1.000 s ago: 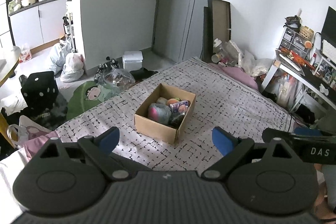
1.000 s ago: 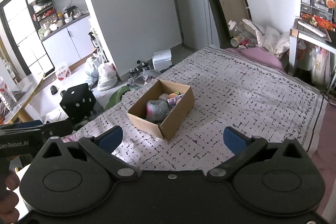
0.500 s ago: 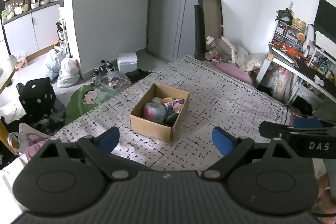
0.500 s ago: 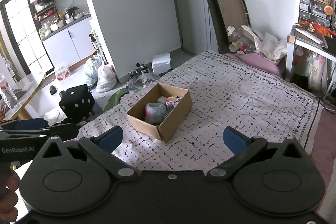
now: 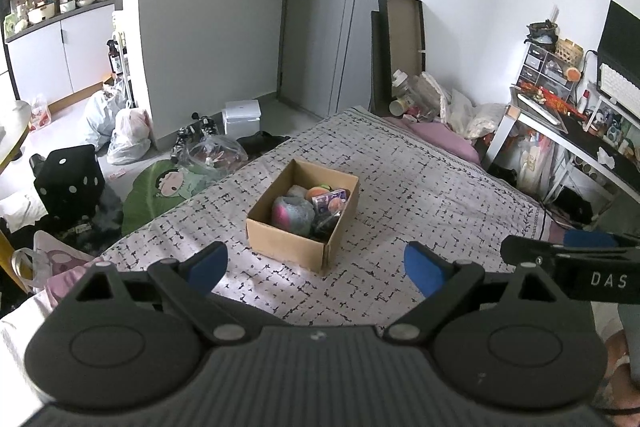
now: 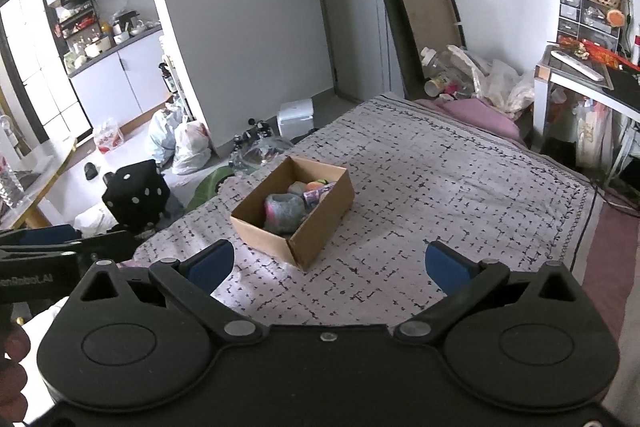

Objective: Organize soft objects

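Both grippers held high over the near end of the bed (image 5: pixel 420 187), aimed down at it. Left gripper (image 5: pixel 316 267) jaws spread wide, nothing between them. Right gripper (image 6: pixel 328 263) same: spread, empty. Each one shows at the edge of the other's view.

One cardboard box (image 5: pixel 288 243) mid-bed, well ahead of both, untouched. Inside it: grey-pink plush (image 5: pixel 292 213) nearest, an orange-green round thing (image 5: pixel 316 191) and a purple packet (image 5: pixel 332 199) behind it. Contents overlap and the far corner is in shadow, so no exact count; at least four items.
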Action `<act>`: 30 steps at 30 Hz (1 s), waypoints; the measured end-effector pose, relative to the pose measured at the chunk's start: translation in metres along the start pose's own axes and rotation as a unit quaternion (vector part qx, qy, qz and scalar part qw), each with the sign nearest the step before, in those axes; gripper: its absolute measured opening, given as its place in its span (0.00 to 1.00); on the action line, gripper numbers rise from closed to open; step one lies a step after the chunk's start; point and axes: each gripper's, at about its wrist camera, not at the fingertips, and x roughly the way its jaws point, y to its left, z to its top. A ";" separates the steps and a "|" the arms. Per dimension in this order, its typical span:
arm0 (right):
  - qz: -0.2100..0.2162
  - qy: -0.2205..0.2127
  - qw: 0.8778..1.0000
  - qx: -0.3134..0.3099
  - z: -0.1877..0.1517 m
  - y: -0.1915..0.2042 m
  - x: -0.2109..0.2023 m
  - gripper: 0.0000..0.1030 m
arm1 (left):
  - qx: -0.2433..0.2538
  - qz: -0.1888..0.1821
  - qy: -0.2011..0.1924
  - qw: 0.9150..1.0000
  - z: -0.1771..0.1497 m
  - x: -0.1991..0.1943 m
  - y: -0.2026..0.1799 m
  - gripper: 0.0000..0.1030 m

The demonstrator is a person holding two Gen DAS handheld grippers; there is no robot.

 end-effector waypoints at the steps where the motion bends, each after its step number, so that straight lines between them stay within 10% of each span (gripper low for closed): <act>1: -0.001 0.000 1.000 0.000 0.000 0.000 0.000 1.00 | -0.001 0.000 0.000 1.000 0.000 0.000 0.000 0.91; 30: -0.009 0.019 1.000 -0.001 -0.006 0.002 0.009 1.00 | -0.010 0.002 0.012 1.000 -0.013 0.008 0.010 0.91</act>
